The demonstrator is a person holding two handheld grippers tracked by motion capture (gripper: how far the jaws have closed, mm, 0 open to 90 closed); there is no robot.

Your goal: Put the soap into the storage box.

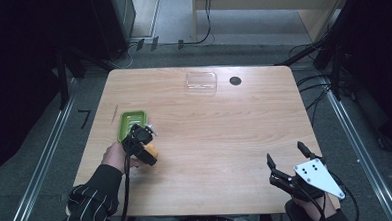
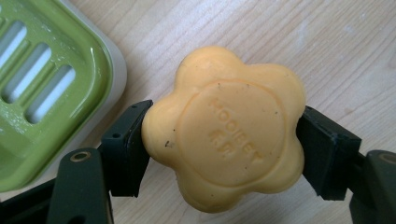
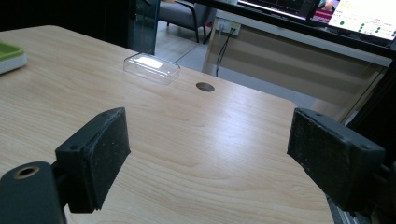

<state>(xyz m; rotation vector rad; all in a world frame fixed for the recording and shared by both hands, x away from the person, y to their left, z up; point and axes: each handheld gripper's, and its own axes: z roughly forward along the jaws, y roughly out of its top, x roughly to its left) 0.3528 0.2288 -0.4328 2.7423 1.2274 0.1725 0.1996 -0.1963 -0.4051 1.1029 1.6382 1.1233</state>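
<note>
One orange flower-shaped soap (image 2: 223, 128) sits clamped in my left gripper (image 1: 144, 143) beside the green soap dish (image 1: 130, 124) near the table's (image 1: 225, 134) left edge, while my right gripper (image 1: 287, 159) gapes wide at the near-right corner

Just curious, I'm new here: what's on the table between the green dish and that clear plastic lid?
Nothing: in the high view, only bare wood lies between the green dish and the clear lid.

Wooden table (image 1: 225, 139) with green soap dish (image 1: 130, 124), clear lid (image 1: 201, 82).
</note>
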